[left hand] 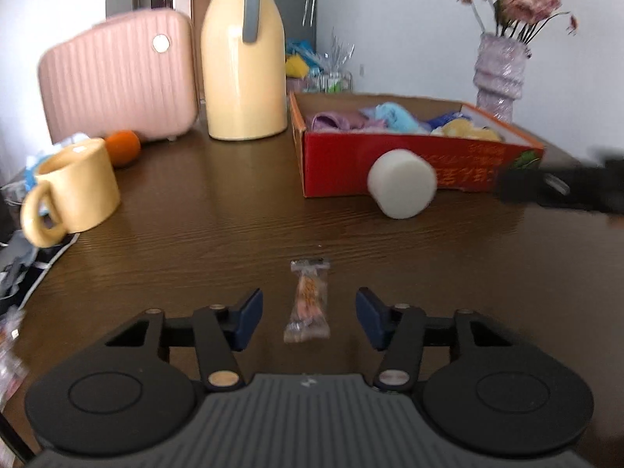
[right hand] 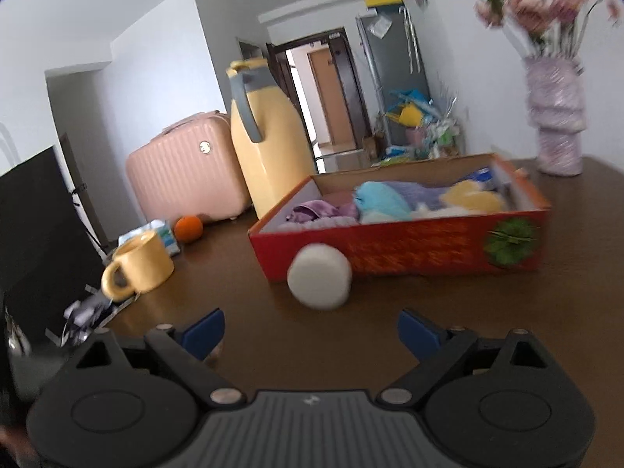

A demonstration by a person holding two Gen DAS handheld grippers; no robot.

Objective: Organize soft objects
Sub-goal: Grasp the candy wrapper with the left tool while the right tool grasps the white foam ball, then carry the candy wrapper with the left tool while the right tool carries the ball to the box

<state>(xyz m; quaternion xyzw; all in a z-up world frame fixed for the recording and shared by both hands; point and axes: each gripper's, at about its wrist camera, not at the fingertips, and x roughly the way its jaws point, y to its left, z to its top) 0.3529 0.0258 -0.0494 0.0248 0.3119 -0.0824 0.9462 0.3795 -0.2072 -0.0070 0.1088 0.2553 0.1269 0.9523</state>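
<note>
A red cardboard box (left hand: 390, 160) (right hand: 409, 249) stands on the dark wooden table and holds soft things, among them a light blue plush (left hand: 397, 117) (right hand: 382, 199), purple cloth and a yellow piece. A white foam cylinder (left hand: 401, 183) (right hand: 319, 280) lies on its side against the box's front wall. My left gripper (left hand: 309, 314) is open, and a small clear snack packet (left hand: 310, 292) lies on the table in the gap, touching neither pad. My right gripper (right hand: 311, 318) is open and empty, short of the foam cylinder.
A yellow mug (left hand: 78, 191) (right hand: 140, 263) and an orange (left hand: 123, 148) (right hand: 188, 228) sit at the left. Behind them stand a pink ribbed case (left hand: 117, 82) and a tall yellow jug (left hand: 245, 66). A lilac vase (left hand: 499, 74) (right hand: 555, 117) of flowers is at the back right. A dark blurred shape (left hand: 565, 187) crosses the right edge.
</note>
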